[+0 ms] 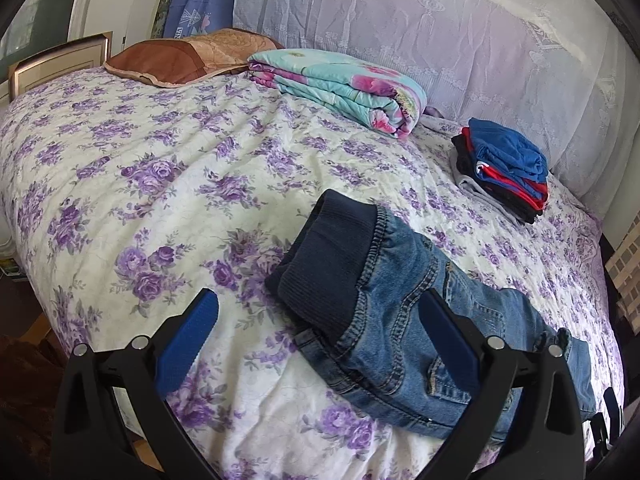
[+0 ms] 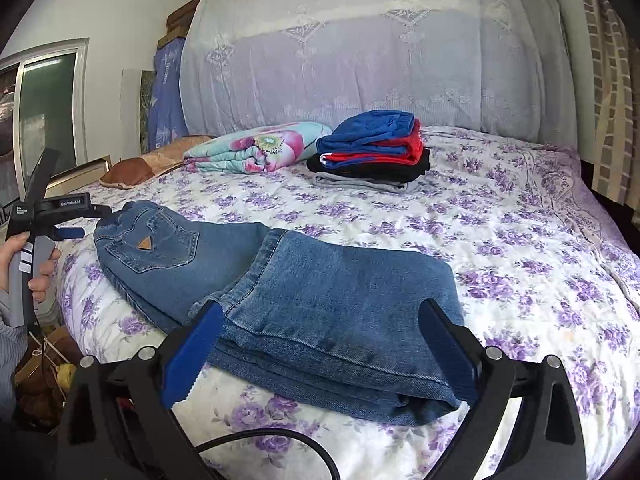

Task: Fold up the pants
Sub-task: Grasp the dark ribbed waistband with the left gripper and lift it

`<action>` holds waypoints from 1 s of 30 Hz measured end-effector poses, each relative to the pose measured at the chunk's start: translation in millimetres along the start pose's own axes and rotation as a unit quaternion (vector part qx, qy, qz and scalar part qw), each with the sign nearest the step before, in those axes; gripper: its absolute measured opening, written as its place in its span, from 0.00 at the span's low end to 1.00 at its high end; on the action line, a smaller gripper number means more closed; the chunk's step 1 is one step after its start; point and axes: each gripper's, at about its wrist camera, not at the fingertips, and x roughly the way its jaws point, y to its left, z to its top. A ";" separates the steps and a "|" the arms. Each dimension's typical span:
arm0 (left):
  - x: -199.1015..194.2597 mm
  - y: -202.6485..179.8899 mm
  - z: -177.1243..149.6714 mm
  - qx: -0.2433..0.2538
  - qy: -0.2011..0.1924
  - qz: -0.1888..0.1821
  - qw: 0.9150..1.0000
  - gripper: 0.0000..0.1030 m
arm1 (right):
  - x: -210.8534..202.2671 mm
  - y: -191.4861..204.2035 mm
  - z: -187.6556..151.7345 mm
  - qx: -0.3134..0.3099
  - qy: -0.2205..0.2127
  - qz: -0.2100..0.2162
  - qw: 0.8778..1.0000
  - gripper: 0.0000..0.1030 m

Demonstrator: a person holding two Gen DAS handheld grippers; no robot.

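Observation:
A pair of blue jeans [image 2: 304,296] lies on the bed, legs folded back over themselves, dark ribbed waistband [image 1: 328,264] at the left end. My left gripper [image 1: 320,340] is open, hovering just before the waistband end, holding nothing; it also shows at the left of the right wrist view [image 2: 68,233], held by a hand. My right gripper [image 2: 320,344] is open above the folded leg end, its fingers either side of the denim without closing on it.
The bed [image 1: 160,168] has a purple-flowered cover. A stack of folded clothes [image 2: 372,152] and a folded floral quilt [image 2: 256,148] lie near the back, with a brown pillow [image 1: 188,56]. The bed's front edge drops to clutter on the floor [image 2: 48,380].

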 end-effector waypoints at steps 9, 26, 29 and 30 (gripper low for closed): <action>21.9 27.0 -1.9 -0.088 0.050 -0.098 0.990 0.95 | -3.6 -27.6 -6.5 0.052 0.007 -0.020 0.998 0.96; 38.8 32.3 7.3 -0.128 0.054 -0.216 0.966 0.95 | 8.1 -19.3 -11.8 0.043 0.033 -0.019 0.998 0.96; 43.2 28.0 4.8 -0.095 0.040 -0.199 0.975 0.87 | 8.1 -18.9 -11.7 0.043 0.033 -0.019 0.998 0.96; 44.3 26.4 4.5 -0.086 0.037 -0.186 0.978 0.77 | 8.1 -18.8 -11.7 0.043 0.033 -0.019 0.998 0.96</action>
